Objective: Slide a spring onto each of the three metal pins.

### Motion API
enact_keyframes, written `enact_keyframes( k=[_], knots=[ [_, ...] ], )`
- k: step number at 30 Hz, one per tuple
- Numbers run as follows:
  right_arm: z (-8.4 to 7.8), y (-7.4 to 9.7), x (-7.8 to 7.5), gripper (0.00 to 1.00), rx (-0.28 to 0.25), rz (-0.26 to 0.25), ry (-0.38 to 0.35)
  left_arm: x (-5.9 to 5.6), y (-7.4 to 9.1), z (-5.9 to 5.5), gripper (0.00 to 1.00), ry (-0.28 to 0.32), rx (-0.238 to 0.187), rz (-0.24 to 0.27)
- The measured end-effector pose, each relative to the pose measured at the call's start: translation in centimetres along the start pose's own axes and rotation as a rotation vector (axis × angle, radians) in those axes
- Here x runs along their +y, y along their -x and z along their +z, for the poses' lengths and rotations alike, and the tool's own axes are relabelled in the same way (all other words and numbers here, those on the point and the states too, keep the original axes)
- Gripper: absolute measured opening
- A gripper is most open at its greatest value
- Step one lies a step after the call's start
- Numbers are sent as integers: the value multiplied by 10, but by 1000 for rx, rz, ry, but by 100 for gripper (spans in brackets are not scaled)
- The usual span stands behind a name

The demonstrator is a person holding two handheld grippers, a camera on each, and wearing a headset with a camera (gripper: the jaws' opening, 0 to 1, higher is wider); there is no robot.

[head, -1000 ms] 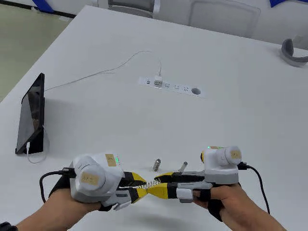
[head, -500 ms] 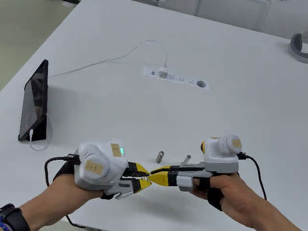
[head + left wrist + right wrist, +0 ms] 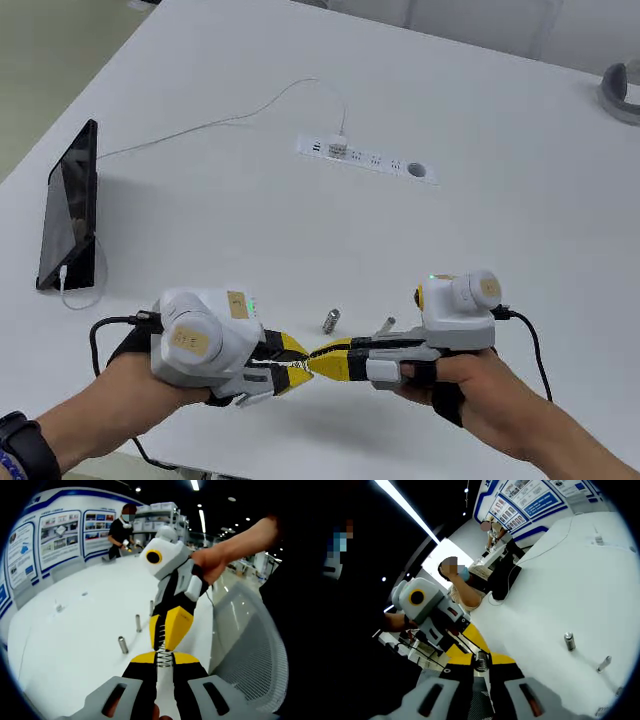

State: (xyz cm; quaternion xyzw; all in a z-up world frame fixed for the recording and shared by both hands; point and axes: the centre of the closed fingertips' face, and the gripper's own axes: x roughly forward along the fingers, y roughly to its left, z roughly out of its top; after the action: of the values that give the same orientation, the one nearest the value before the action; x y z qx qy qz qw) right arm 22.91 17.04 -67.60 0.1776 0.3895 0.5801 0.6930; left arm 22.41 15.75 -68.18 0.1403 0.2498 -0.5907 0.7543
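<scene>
Head view, lower centre: the left gripper (image 3: pixel 296 374) and right gripper (image 3: pixel 322 358) have drawn tip to tip since a second ago, each pinching one end of the spring (image 3: pixel 162 647) (now bunched short), which I judge not yet on the pins (image 3: pixel 329 321) just above.

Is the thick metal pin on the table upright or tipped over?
Upright: the thick silver metal pin stands on end on the white table.

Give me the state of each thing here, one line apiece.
Left tool, shut on the spring.
Right tool, shut on the spring.
Spring, held off the table between both tools.
Pin, loose on table.
Tablet, propped upright, screen dark.
Power strip, one cable plugged in.
</scene>
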Motion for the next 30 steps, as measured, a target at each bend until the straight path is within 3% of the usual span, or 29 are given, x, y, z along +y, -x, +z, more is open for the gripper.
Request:
enact_keyframes(
  k=[5, 14, 19, 24, 30],
  knots=[
    [-4, 2, 3, 13, 42, 0, 48, -3, -2, 0, 10, -10, 3, -16],
    [-15, 4, 7, 12, 200, -19, 246, -10, -4, 0, 10, -24, 3, -74],
    [-14, 8, 5, 12, 279, -61, 362, -9, -9, 2, 10, 13, -43, -91],
    [-19, 17, 8, 12, 414, -65, 462, -16, -17, 7, 10, 28, -86, -121],
    [-29, 28, 10, 12, 579, -53, 592, -28, -29, 14, 10, 22, -96, -166]
  ],
)
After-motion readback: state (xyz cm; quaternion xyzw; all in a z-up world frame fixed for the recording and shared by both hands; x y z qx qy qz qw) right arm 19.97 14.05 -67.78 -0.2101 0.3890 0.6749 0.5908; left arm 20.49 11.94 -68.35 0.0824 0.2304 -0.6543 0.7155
